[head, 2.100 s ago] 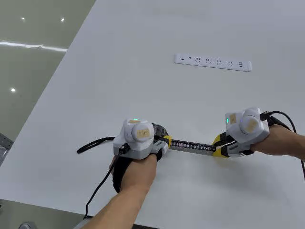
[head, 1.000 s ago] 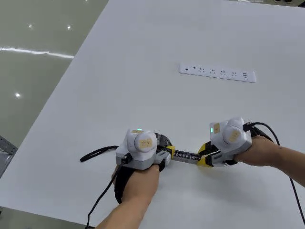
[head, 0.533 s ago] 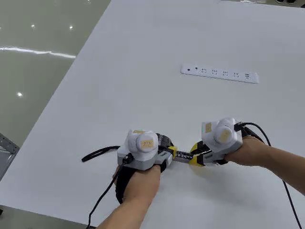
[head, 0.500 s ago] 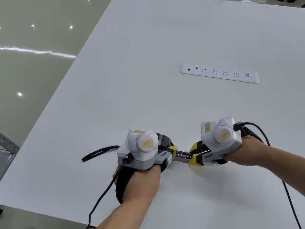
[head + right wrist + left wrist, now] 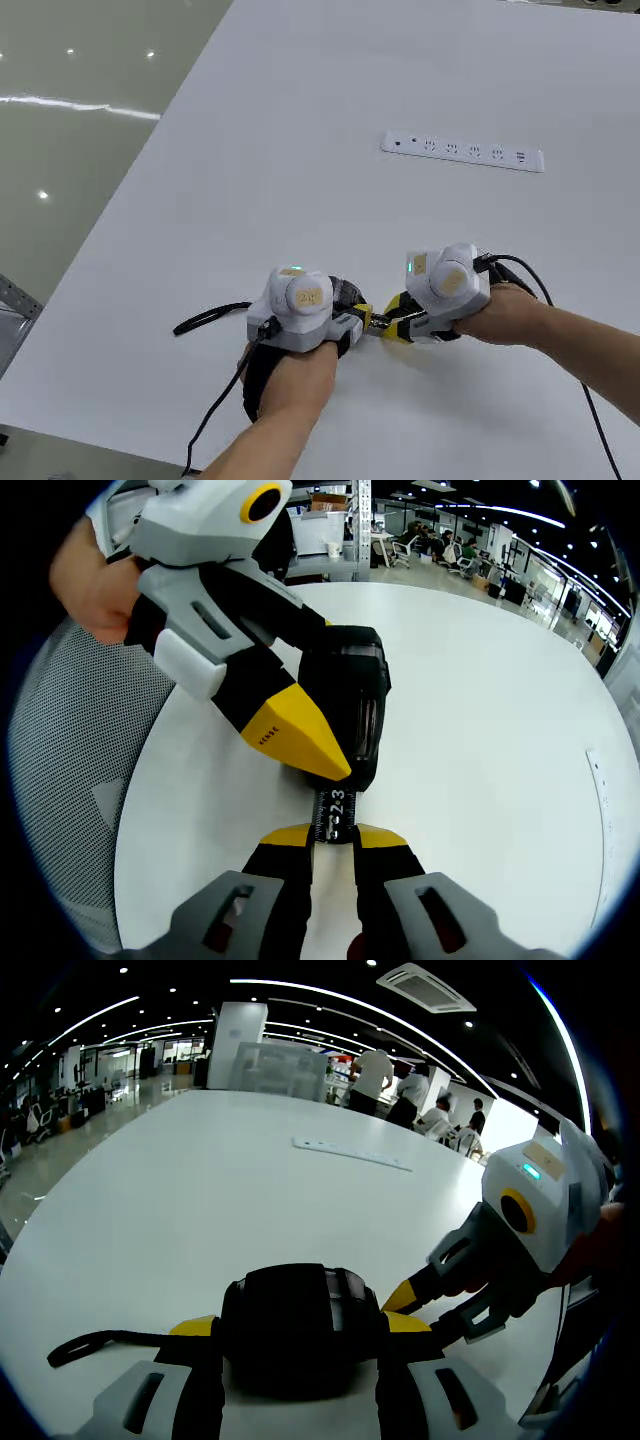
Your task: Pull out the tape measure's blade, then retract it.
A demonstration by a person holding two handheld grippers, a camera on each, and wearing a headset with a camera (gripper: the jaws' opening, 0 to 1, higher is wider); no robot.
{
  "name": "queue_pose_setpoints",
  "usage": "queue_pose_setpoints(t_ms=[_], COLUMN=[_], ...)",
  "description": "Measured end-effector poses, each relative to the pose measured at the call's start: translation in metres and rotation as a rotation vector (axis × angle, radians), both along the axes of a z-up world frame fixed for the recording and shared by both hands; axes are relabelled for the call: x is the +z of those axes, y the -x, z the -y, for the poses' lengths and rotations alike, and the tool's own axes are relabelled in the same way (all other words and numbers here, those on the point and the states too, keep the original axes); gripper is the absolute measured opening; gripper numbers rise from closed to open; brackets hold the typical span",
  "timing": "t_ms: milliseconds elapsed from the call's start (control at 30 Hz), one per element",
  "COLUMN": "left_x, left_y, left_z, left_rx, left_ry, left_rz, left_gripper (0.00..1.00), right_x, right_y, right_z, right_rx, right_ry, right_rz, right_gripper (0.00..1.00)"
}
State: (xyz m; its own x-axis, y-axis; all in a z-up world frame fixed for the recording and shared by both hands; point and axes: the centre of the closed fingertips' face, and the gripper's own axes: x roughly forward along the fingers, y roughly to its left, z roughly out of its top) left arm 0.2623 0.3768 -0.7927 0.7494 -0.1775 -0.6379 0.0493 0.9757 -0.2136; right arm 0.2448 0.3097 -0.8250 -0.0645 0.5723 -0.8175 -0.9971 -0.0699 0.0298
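Down near the tabletop's (image 5: 300, 150) front edge, the black tape measure (image 5: 345, 705) rested on the white surface, its case clamped between the yellow-tipped jaws of the left gripper (image 5: 302, 1332). Just a short stub of blade (image 5: 336, 808) stuck out — the numbers 2 and 3 showing — and the right gripper (image 5: 335, 837) was pinched on it, close to the case. A black strap (image 5: 205, 318) trailed leftward. A white power strip (image 5: 462, 152) lay well apart, farther across.

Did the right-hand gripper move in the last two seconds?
Yes. The right gripper, holding the blade, slid left toward the tape measure, from below the power strip's right end to its left end.
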Motion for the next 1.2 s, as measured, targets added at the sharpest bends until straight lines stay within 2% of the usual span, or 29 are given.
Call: queue_pose_setpoints(t_ms=[667,1200], left_x=[0.000,0.000], left_y=[0.000,0.001], left_z=[0.000,0.000], left_rx=[0.003,0.004], left_ry=[0.004,0.005], left_rz=[-0.002,-0.003], left_gripper=[0.58,0.58], right_x=[-0.001,-0.002], right_y=[-0.001,-0.001], right_z=[-0.016,-0.020], right_rx=[-0.012,-0.029], right_ry=[-0.012,0.005], right_rz=[0.017,0.037], right_gripper=[0.12,0.12])
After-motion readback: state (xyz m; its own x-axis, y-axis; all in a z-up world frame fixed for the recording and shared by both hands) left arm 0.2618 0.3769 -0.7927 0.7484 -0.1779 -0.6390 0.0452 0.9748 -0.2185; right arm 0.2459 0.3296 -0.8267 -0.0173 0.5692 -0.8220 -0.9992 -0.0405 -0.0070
